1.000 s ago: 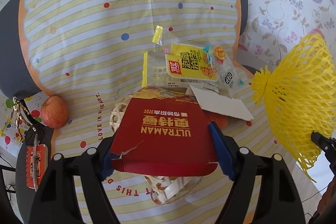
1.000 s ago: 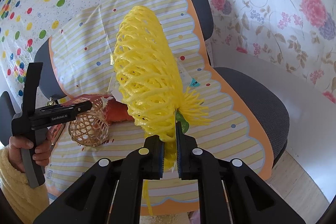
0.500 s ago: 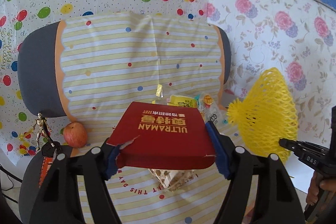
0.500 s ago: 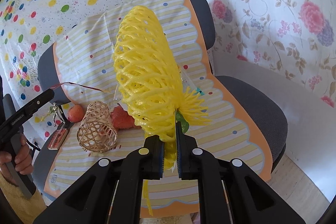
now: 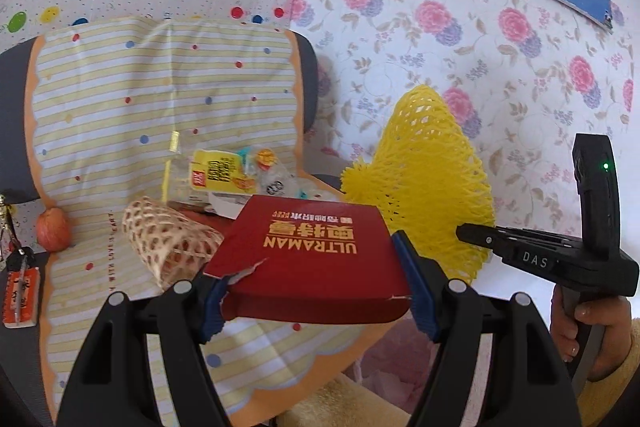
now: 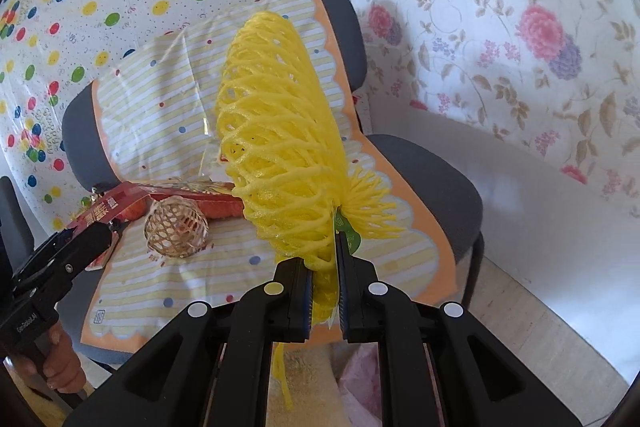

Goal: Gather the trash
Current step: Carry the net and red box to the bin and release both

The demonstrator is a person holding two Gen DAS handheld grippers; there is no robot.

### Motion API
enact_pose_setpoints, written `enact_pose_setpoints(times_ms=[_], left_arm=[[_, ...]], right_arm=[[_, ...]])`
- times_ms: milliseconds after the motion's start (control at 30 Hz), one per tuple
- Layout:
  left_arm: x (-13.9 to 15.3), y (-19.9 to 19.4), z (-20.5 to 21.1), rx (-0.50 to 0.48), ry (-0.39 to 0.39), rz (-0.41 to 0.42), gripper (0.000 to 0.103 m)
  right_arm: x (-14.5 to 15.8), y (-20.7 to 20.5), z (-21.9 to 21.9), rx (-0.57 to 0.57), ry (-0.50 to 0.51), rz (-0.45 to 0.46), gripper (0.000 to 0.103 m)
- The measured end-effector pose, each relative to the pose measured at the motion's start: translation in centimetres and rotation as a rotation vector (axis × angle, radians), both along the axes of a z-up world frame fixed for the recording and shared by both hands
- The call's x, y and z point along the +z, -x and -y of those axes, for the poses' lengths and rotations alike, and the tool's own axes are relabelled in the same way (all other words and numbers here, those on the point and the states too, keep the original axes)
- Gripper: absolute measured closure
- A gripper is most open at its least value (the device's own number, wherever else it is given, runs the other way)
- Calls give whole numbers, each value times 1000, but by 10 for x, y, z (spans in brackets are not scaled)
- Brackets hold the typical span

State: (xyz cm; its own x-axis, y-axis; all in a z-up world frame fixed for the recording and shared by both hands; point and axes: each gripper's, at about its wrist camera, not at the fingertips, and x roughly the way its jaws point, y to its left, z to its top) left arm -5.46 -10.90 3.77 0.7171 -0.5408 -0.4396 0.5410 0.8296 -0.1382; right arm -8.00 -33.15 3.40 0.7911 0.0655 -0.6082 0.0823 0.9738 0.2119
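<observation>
My left gripper [image 5: 312, 287] is shut on a flat red "ULTRAMAN" box [image 5: 312, 251] and holds it above the front of the chair seat. The box also shows in the right wrist view [image 6: 120, 203]. My right gripper [image 6: 324, 283] is shut on a yellow foam fruit net [image 6: 280, 155], held up off the seat's front right. The net shows in the left wrist view [image 5: 424, 179] too. Yellow snack wrappers [image 5: 218, 175] and clear plastic wrappers [image 5: 276, 179] lie at the back of the seat.
A grey chair [image 6: 436, 179] carries a yellow striped cloth [image 5: 120, 115]. On it lie a woven bamboo basket [image 5: 164, 239], an apple [image 5: 52, 229] and an orange item [image 6: 224, 209]. An orange tag [image 5: 20, 297] lies at the left. A pink bag [image 6: 360, 379] sits below.
My left gripper has lifted the red box and drawn back and to the right from the seat. My right gripper has pulled back slightly with the net.
</observation>
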Motion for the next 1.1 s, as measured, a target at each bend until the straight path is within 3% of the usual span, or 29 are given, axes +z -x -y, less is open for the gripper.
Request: enact_pose_setpoints(times_ms=[300,567,700,933,1000,1033,1100], left_arm=[[-11,19,42,-123,-29,-6,33],[-17,21,54,-134,-47,-23,33],[-17,18,52,-123,-50,-29,33],[-23,15,56,-131,-67,-42,33],[-25,14,58,-133,-73,-50,33],[-26,14,59,-133,-75,-54,33],[-27,13,59,-133,-77,-57,33]], right_arm=[[-41,57,34,-147,17,-204,90],[-94,61,51,-202,-21,-381,86],[-102,56,59,-222,-51,-390,64],[-103,50,67,-233,-49,-372,62],[-104,47,68,-234,-41,-378,56],[-104,46,68,-230,-42,-379,47],[-102,45,68,-233,-38,-365,46]])
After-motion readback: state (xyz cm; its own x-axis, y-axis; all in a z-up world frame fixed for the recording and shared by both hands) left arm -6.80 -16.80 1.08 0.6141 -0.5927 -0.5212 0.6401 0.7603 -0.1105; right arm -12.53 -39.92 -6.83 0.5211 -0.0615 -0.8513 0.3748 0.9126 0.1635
